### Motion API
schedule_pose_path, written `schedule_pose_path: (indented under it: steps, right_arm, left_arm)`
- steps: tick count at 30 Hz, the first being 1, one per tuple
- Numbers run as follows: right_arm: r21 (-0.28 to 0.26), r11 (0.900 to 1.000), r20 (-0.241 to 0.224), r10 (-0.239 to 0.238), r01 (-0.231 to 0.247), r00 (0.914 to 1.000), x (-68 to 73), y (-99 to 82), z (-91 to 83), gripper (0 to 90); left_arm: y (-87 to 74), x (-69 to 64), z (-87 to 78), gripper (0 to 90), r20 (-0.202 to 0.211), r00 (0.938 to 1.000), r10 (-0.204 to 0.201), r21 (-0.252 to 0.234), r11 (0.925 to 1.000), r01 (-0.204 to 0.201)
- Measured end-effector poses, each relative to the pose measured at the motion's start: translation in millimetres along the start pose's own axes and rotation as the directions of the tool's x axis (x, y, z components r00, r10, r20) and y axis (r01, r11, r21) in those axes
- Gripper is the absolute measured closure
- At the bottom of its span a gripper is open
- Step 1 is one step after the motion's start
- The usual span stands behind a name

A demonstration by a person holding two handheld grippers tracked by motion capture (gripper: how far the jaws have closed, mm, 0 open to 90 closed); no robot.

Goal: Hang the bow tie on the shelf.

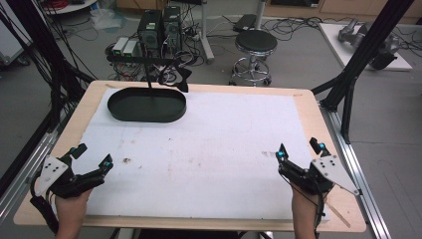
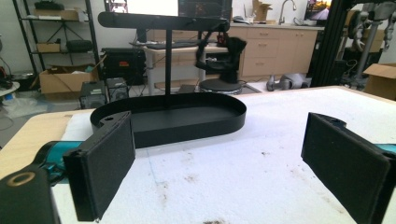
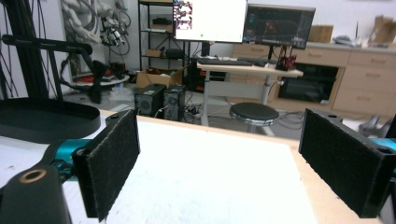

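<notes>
Resting at the near corners of the desk (image 1: 59, 124), the left gripper (image 1: 92, 156) and right gripper (image 1: 300, 148) both hold their jaws wide apart, empty. A black oval tray (image 1: 147, 105) with an upright stand sits at the far left on the white mat (image 1: 209, 149).

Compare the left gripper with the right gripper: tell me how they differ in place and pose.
The left gripper sits at the table's near left, its jaws angled toward the black oval tray; the right gripper sits at the near right, pointing at bare white mat. The left rests over the mat's edge; the right, farther in. Both are open, empty, hand-held.
</notes>
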State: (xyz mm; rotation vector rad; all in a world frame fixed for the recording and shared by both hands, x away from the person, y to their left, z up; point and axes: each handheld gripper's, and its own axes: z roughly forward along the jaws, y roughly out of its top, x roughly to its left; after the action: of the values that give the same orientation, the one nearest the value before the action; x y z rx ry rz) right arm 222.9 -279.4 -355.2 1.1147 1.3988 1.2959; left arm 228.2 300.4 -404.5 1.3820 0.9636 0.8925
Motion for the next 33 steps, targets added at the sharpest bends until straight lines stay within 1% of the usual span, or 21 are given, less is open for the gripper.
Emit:
schedule_pose_path:
  steps: [2, 6, 7, 8, 10, 12, 14, 16, 19, 20, 23, 30, 32, 33]
  right_arm:
    - [0.002, 0.9997, -0.021, 0.025, -0.025, 0.9995, -6.5, -8.4, -3.8, 11.4]
    - [0.038, 0.9985, -0.029, 0.041, -0.04, 0.9987, -16.3, -23.8, -7.9, 10.5]
    - [0.038, 0.9985, -0.029, 0.041, -0.04, 0.9987, -16.3, -23.8, -7.9, 10.5]
    - [0.045, 0.9973, -0.038, 0.06, -0.058, 0.9975, -20.2, -30.6, -10.0, 10.5]
    - [0.035, 0.9964, -0.059, 0.079, -0.077, 0.9951, -24.2, -39.0, -12.5, 10.5]
    - [0.042, 0.9969, -0.079, 0.07, -0.067, 0.9944, -27.0, -42.6, -12.7, 10.5]
    - [0.038, 0.9974, -0.081, 0.063, -0.06, 0.9947, -28.0, -42.8, -13.0, 10.5]
    - [0.029, 0.9974, -0.083, 0.068, -0.066, 0.9942, -27.9, -42.0, -13.4, 10.5]
    - [0.021, 0.999, -0.089, 0.041, -0.039, 0.9952, -25.7, -41.2, -13.8, 10.5]
    - [0.021, 0.9991, -0.09, 0.038, -0.037, 0.9952, -25.3, -41.5, -13.8, 10.5]
    - [0.023, 0.9994, -0.088, 0.029, -0.027, 0.9957, -25.1, -42.5, -14.1, 10.5]
    - [0.019, 0.9995, -0.084, 0.025, -0.023, 0.9961, -26.3, -43.9, -16.9, 10.5]
    - [0.017, 0.9994, -0.084, 0.032, -0.031, 0.996, -26.5, -44.1, -18.3, 10.5]
    - [0.014, 0.9996, -0.083, 0.026, -0.025, 0.9962, -26.9, -44.0, -18.5, 10.5]
  left_arm:
    - [0.0, 0.2, 0.0, 10.3, -0.001, 1.0, -0.001, -0.001, 1.0, 0.001]
    - [-2.0, 1.3, 0.3, 10.3, -0.01, 0.9999, 0.009, 0.007, 0.9999, -0.009]
    - [-2.8, 1.6, 0.5, 10.3, -0.014, 0.9998, 0.012, 0.009, 0.9999, -0.012]
    - [-3.3, 2.0, 0.5, 10.2, -0.016, 0.9998, 0.014, 0.011, 0.9998, -0.014]
    - [-4.7, 3.3, 0.4, 10.2, -0.023, 0.9997, 0.009, 0.014, 0.9999, -0.008]
    - [-5.1, 4.1, 0.1, 10.2, -0.027, 0.9996, 0.005, 0.013, 0.9999, -0.005]
    - [-4.8, 4.4, -0.7, 10.2, -0.029, 0.9995, 0.01, 0.011, 0.9999, -0.009]
    - [-4.4, 4.5, -1.3, 10.3, -0.031, 0.9995, 0.007, 0.004, 1.0, -0.007]
    - [-4.2, 5.0, -2.0, 10.2, -0.034, 0.9994, 0.009, 0.005, 0.9999, -0.009]
    - [-4.2, 5.2, -2.0, 10.2, -0.035, 0.9994, 0.008, 0.005, 1.0, -0.008]
    - [-4.5, 5.7, -1.9, 10.2, -0.035, 0.9994, 0.005, 0.004, 1.0, -0.004]
    - [-5.4, 4.5, -0.7, 10.2, -0.029, 0.9995, 0.01, 0.011, 0.9999, -0.009]
    - [-5.7, 3.9, -0.5, 10.2, -0.027, 0.9996, 0.011, 0.012, 0.9999, -0.011]
    - [-5.7, 3.9, -0.5, 10.2, -0.027, 0.9996, 0.011, 0.012, 0.9999, -0.011]
